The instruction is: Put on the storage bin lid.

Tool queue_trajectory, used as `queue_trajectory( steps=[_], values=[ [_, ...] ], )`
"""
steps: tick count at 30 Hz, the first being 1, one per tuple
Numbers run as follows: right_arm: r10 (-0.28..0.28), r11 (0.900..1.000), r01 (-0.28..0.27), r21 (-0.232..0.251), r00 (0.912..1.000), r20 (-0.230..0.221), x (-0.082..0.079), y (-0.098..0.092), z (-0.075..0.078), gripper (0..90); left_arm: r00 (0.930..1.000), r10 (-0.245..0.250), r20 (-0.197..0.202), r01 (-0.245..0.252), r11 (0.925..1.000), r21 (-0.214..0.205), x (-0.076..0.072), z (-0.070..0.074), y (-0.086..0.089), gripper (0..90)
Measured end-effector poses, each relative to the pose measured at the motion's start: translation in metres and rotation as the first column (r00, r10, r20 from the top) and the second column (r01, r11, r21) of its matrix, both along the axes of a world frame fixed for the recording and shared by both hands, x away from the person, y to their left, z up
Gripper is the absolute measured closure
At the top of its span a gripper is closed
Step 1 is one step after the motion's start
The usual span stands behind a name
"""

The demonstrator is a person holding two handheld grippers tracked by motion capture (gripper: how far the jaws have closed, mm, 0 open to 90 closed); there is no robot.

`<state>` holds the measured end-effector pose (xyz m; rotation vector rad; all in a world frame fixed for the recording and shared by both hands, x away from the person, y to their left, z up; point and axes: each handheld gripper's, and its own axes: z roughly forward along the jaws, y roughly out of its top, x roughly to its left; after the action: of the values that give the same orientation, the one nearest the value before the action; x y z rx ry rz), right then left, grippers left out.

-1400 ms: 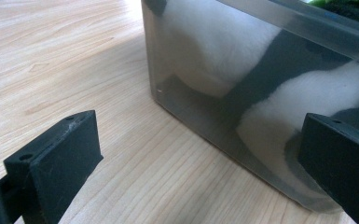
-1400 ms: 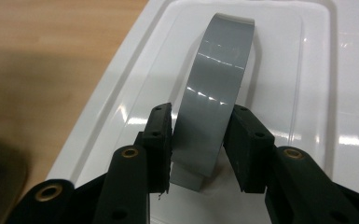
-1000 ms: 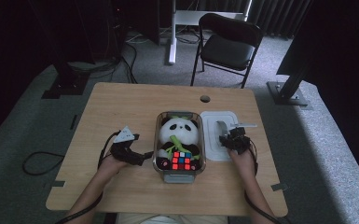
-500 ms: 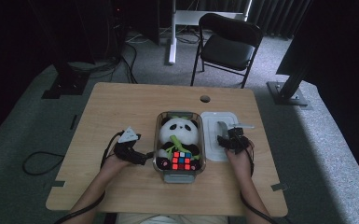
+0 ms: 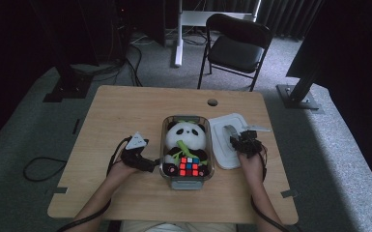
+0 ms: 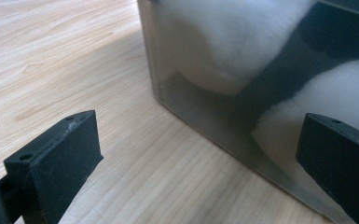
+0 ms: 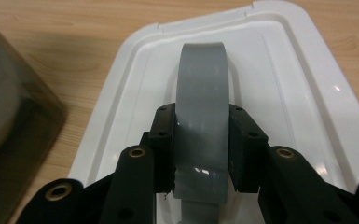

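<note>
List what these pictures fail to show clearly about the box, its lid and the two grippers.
- Clear box: its floor, hidden by the plush panda and puzzle cube, high view.
- White lid: near end, hidden by the right gripper closing on its grey handle.
- Left gripper: body cut off by the bottom edge.

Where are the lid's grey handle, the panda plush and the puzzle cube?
grey handle [image 7: 200, 116], right gripper view, middle of its arch.
panda plush [image 5: 186, 135], high view, its white face.
puzzle cube [image 5: 189, 166], high view, top face.
</note>
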<state>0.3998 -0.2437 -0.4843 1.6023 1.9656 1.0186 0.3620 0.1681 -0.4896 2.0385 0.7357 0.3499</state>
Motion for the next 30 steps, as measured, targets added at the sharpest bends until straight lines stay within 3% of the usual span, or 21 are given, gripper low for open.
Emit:
queue_trajectory(
  steps=[5,12,18,22,30],
  values=[
    [-0.003,1.0000,0.003,-0.001,0.9994,0.033,-0.009,-0.006,0.016,66.8,0.9998,-0.016,0.012,0.016,0.9998,0.008,-0.003,0.001,-0.006,0.5],
    [-0.016,0.9998,0.014,0.016,0.9923,0.122,-0.028,-0.019,0.053,66.8,0.9997,-0.025,0.008,0.025,0.9997,-0.004,-0.003,0.000,-0.012,0.5],
    [-0.006,0.9984,-0.006,0.056,0.9785,0.206,-0.047,-0.025,0.089,66.9,0.9994,-0.034,0.005,0.034,0.9992,-0.021,-0.005,-0.002,-0.019,0.5],
    [0.018,0.9969,-0.036,0.069,0.9679,0.251,-0.060,-0.023,0.109,66.8,0.9989,-0.047,0.008,0.047,0.9988,-0.012,-0.005,-0.002,-0.025,0.5],
    [0.099,0.9865,-0.132,0.096,0.9504,0.295,-0.081,-0.006,0.129,66.9,0.9982,-0.055,0.022,0.055,0.9984,-0.013,-0.002,0.003,-0.039,0.5]
  ],
)
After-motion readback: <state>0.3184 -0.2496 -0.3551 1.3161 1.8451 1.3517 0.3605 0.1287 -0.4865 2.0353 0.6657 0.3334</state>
